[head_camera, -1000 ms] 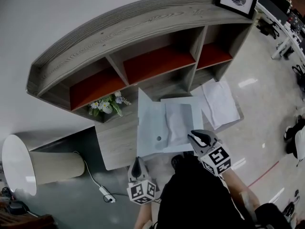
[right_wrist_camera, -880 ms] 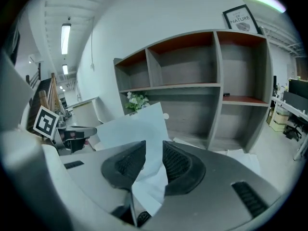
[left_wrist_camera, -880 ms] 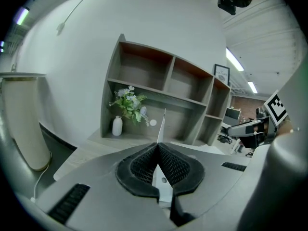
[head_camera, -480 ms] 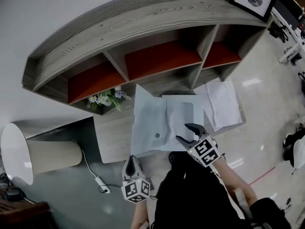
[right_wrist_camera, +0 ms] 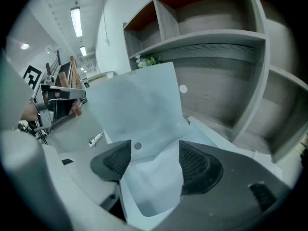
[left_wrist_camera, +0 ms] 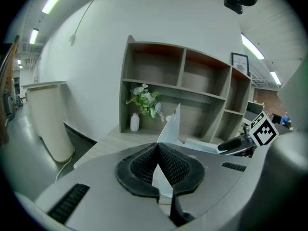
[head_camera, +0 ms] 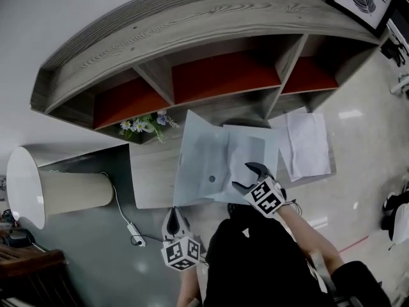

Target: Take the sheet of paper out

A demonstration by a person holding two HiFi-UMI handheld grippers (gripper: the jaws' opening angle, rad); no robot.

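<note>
A pale blue folder (head_camera: 203,171) lies open on the wooden table (head_camera: 150,181), its flap (head_camera: 195,147) standing up at the left. A white sheet (head_camera: 248,153) rests inside it. My right gripper (head_camera: 244,176) hangs over the sheet's near edge; its jaws are opening and the pads touch nothing. In the right gripper view the sheet (right_wrist_camera: 154,186) lies under the gap between the pads (right_wrist_camera: 199,162), with the flap (right_wrist_camera: 139,105) behind. My left gripper (head_camera: 172,221) is shut and holds nothing, off the table's front edge; it faces the flap (left_wrist_camera: 171,126).
A grey shelf unit (head_camera: 211,37) with red-backed compartments curves behind the table. A small vase of flowers (head_camera: 144,125) stands at the back left. More white paper (head_camera: 308,144) lies at the right. A lamp (head_camera: 45,194) and a cable (head_camera: 131,234) are on the floor to the left.
My right gripper has come down and forward over the folder, and its jaws have gone from shut to wide apart. The left gripper has stayed where it was, shut.
</note>
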